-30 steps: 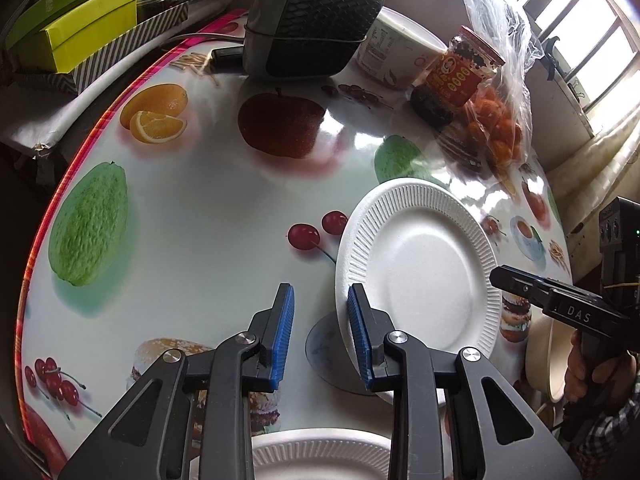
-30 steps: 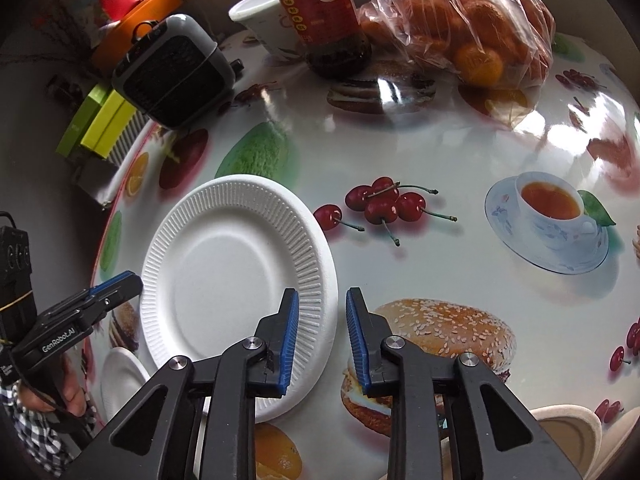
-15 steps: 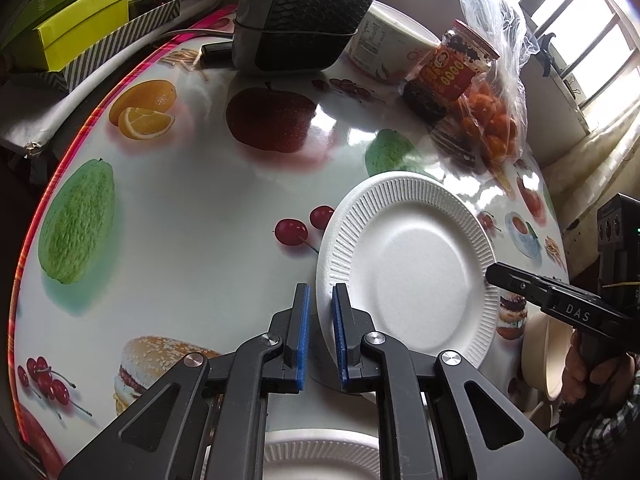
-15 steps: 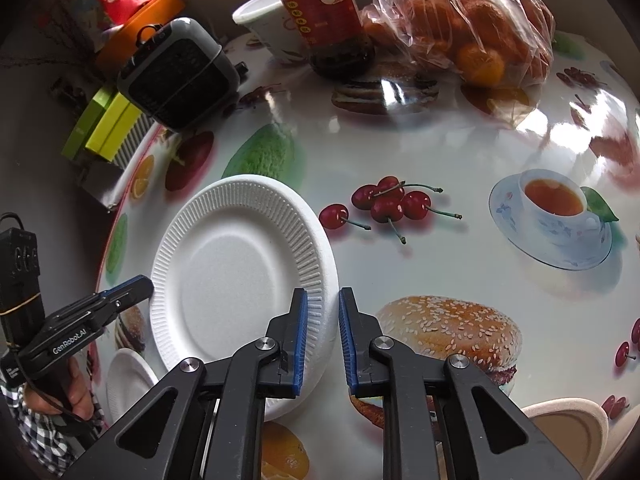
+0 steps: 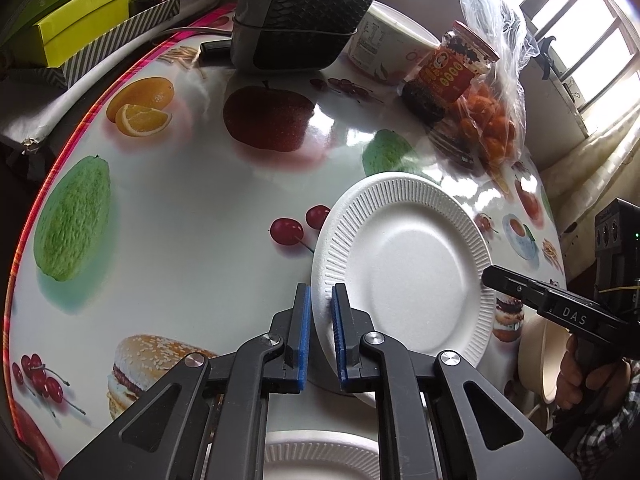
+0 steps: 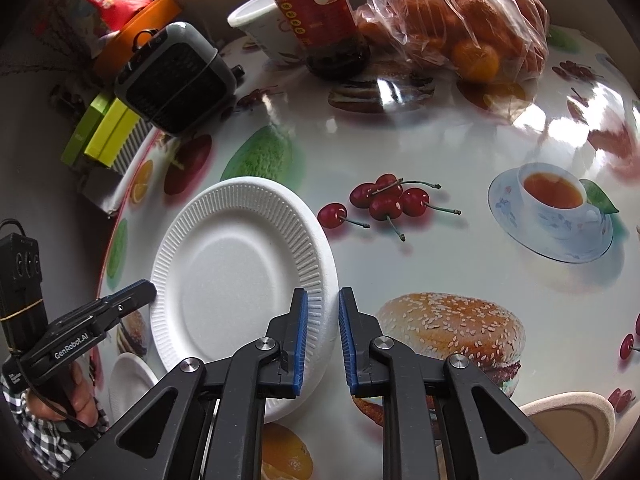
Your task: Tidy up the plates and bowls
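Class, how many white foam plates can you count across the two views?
2. The first plate is clamped at opposite rims by the left gripper and right gripper. The second plate lies below the left gripper, partly hidden. Others may be out of sight.

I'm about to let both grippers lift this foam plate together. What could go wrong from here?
1. The left gripper and right gripper pinch opposite edges of the thin plate; uneven pulling could probably bend or tear its rim.
2. Each grip covers only a narrow bit of rim, so the plate might slip out.
3. A wide swing could knock the jar or orange bag behind it.
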Motion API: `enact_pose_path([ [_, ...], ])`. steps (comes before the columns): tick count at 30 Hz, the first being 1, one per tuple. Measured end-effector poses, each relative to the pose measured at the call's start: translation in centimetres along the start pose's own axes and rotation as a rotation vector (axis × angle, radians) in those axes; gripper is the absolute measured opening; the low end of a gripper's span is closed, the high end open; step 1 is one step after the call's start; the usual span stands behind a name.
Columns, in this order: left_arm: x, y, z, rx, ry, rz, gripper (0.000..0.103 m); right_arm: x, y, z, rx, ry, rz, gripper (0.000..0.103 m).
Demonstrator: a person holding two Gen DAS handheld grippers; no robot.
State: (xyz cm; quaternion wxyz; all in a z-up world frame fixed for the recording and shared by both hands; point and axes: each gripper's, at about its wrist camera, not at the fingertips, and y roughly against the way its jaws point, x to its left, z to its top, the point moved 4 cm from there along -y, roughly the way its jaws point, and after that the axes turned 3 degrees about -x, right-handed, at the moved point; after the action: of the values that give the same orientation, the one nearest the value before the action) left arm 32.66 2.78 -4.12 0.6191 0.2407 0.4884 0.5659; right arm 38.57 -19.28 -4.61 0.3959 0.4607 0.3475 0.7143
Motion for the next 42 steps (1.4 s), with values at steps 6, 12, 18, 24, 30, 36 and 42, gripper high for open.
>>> enact_pose_path([
  [6,0.1,0.5,0.0,-0.003,0.004,-0.005,0.010,0.0,0.3,0.0,-0.005,-0.002,0.004,0.015],
  [12,0.2,1.3,-0.1,-0.014,0.012,-0.011,0.010,0.7,1.1,0.0,-0.018,0.003,0.009,0.015],
  [18,0.4,3.0,-0.3,-0.038,0.006,-0.017,0.010,1.8,2.3,-0.2,-0.033,0.016,0.017,0.015],
  [24,0.8,5.0,-0.9,-0.063,0.004,-0.019,0.010,3.2,3.6,-1.0,-0.047,0.036,0.025,0.015],
  [30,1.3,6.5,-1.9,-0.076,0.008,-0.015,0.010,4.6,4.6,-2.3,-0.054,0.057,0.031,0.015],
  [36,1.9,7.6,-2.9,-0.086,0.012,-0.010,0.010,5.7,5.0,-3.5,-0.058,0.066,0.042,0.015],
  [42,2.5,8.5,-4.0,-0.091,0.016,-0.004,0.010,6.6,5.5,-4.5,-0.060,0.072,0.054,0.015],
])
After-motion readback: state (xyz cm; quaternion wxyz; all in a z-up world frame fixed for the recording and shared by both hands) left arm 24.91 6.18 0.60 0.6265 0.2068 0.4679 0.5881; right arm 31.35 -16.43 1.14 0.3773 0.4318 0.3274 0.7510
